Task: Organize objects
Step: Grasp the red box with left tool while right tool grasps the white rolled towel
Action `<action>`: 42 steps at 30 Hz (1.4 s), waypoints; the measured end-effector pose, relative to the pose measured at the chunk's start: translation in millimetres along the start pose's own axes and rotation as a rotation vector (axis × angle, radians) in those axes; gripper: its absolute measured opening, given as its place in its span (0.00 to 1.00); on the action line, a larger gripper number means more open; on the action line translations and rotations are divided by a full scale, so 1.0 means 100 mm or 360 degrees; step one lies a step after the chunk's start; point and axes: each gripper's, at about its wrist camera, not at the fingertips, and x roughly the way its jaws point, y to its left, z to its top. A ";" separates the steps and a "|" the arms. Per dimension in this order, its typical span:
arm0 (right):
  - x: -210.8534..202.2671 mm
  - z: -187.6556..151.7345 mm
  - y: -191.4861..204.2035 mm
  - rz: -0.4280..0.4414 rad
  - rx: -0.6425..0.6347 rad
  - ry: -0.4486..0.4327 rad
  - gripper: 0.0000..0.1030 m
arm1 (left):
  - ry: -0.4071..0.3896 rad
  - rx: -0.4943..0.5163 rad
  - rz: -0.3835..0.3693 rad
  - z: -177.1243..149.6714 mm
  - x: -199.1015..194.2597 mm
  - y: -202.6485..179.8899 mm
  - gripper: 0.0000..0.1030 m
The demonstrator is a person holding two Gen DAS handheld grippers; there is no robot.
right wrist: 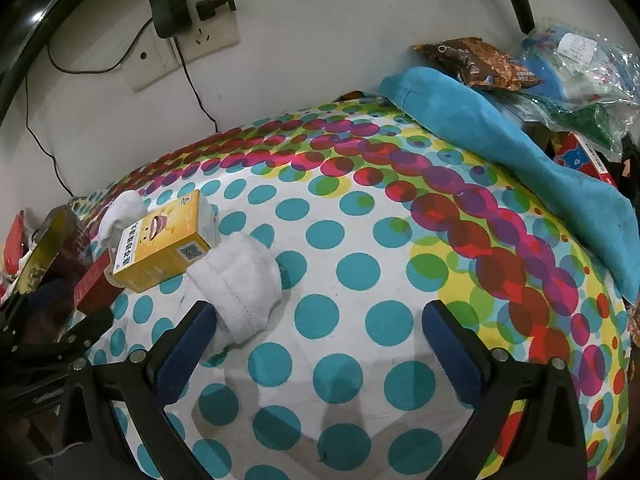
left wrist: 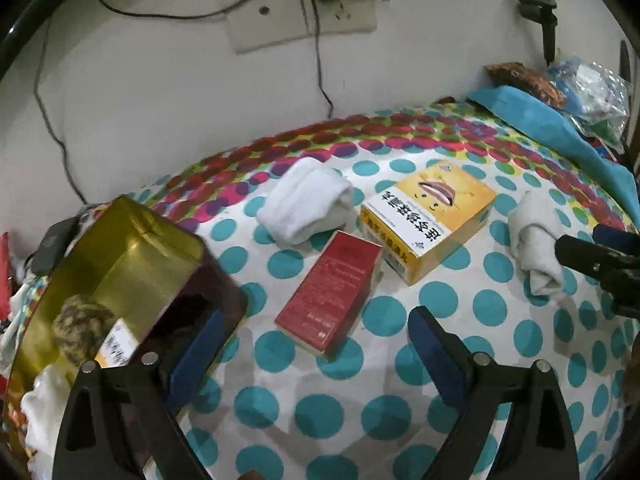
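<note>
On the dotted cloth lie a red box (left wrist: 330, 292), a yellow box (left wrist: 428, 222), a white rolled sock (left wrist: 304, 206) behind them and a second white rolled sock (left wrist: 534, 246) to the right. My left gripper (left wrist: 316, 344) is open and empty, just short of the red box. A gold tin (left wrist: 120, 276) at the left holds a dark bundle, a small yellow box and white cloth. In the right wrist view my right gripper (right wrist: 320, 332) is open and empty, its left finger (right wrist: 188, 344) beside the second sock (right wrist: 236, 284). The yellow box (right wrist: 160, 248) lies beyond it.
A blue cloth (right wrist: 500, 144), a brown patterned pouch (right wrist: 476, 64) and plastic bags (right wrist: 580, 76) are piled at the back right. A wall socket with charger and cables (right wrist: 180, 20) sits behind the table. The right gripper shows at the right edge of the left wrist view (left wrist: 600, 256).
</note>
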 end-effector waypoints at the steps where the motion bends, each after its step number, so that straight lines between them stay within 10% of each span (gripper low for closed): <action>1: 0.00 0.00 0.00 0.0000 0.0000 0.0000 0.99 | -0.0004 0.0023 -0.0007 0.01 0.02 -0.02 0.87; 5: 0.01 -0.01 0.01 -0.0003 -0.0003 0.0001 0.99 | 0.0016 0.0065 -0.0049 0.07 0.08 -0.06 0.73; 9: 0.01 -0.01 0.02 -0.0005 -0.0004 0.0003 1.00 | 0.0027 0.0010 -0.0103 0.11 0.11 -0.06 0.29; 25: 0.02 -0.02 0.05 0.0008 -0.0041 0.0010 0.98 | -0.0243 -0.0228 -0.0076 -0.56 -1.26 -0.11 0.28; 35: 0.03 -0.10 0.63 0.0016 -0.0476 -0.0042 0.93 | -0.0234 -0.0261 -0.0175 -1.00 -1.65 -0.14 0.28; 38: 0.19 -0.06 0.70 -0.0002 -0.0497 0.0065 0.38 | -0.0235 -0.0297 -0.0172 -1.07 -1.66 -0.10 0.28; 42: 0.03 -0.04 0.70 -0.0007 -0.0472 0.0003 0.31 | -0.0300 -0.0403 -0.0121 -1.09 -1.73 0.09 0.28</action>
